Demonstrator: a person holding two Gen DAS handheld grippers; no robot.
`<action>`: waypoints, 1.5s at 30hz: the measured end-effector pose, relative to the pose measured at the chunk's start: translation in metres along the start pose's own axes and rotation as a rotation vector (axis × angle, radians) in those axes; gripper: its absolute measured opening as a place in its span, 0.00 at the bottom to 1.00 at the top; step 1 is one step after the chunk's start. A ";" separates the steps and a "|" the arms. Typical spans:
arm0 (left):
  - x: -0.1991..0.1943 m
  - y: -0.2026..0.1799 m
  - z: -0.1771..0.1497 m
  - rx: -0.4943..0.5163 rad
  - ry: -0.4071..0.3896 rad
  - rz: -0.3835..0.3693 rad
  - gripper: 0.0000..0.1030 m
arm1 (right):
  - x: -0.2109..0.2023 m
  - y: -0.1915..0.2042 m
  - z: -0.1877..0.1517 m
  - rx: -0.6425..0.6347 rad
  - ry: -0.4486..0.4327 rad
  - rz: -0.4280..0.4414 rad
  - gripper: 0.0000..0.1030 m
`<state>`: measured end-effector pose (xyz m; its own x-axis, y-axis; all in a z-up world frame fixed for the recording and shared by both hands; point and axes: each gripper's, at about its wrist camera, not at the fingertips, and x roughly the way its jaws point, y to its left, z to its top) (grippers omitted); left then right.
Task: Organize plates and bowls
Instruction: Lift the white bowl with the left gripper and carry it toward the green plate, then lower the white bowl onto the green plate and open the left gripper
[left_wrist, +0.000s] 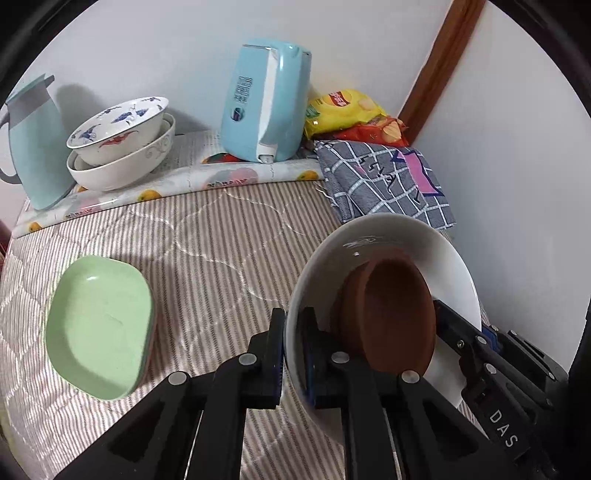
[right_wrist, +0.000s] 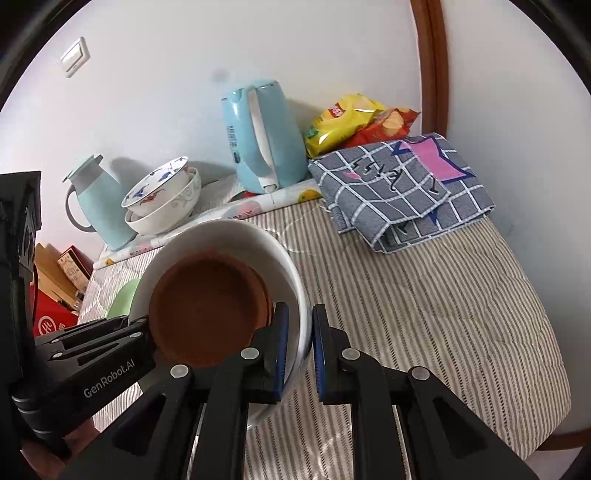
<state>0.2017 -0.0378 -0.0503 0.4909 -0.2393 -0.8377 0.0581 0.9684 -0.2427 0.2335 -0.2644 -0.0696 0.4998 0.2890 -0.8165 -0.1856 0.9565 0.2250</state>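
Gripping a large white bowl (left_wrist: 369, 236) with the left claw (left_wrist: 291, 354), closed down tight on the rim, one finger inside the wall and one outside. Gripping the opposite rim the same way with the right claw (right_wrist: 300, 343), likewise nearly shut on the thin wall. Carrying two brown dishes (left_wrist: 391, 314) nested inside it, tipped a little against the wall. Holding all this in front of the blue kettle (left_wrist: 266, 103), towards the camera, apparently clear of the striped quilt (left_wrist: 221, 240), though hiding the underside, so cannot tell for certain.

Judging progress as roughly midway. Already sorted, by the look of things: a patterned bowl (left_wrist: 118, 125) nested in a plain white bowl (left_wrist: 122, 173) to the left of the kettle, just beside a pale thermos jug (left_wrist: 33, 144); green plates (left_wrist: 99, 325) stacked in front of the kettle and off to its left, on the quilt. Still in hand: the large bowl with its brown load, not yet set down anywhere.

Probably left to do: bringing this bowl to a resting place, perhaps by the nested pair left of the kettle, then letting go with both claws. Possibly also gathering the green plates closer to the rest. Ignoring the folded checked cloth (left_wrist: 384, 181) and snack bags (left_wrist: 343, 110) right of the kettle as no part of the job.
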 end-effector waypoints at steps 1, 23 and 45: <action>0.000 0.002 0.001 -0.002 0.000 0.001 0.09 | 0.001 0.003 0.001 -0.003 0.001 0.001 0.12; -0.010 0.074 0.007 -0.058 -0.020 0.035 0.09 | 0.026 0.069 0.013 -0.062 0.010 0.042 0.12; -0.011 0.168 0.005 -0.161 -0.024 0.091 0.09 | 0.067 0.151 0.015 -0.137 0.057 0.113 0.12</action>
<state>0.2100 0.1283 -0.0794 0.5081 -0.1477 -0.8486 -0.1265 0.9617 -0.2431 0.2521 -0.0995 -0.0823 0.4213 0.3881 -0.8197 -0.3535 0.9026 0.2456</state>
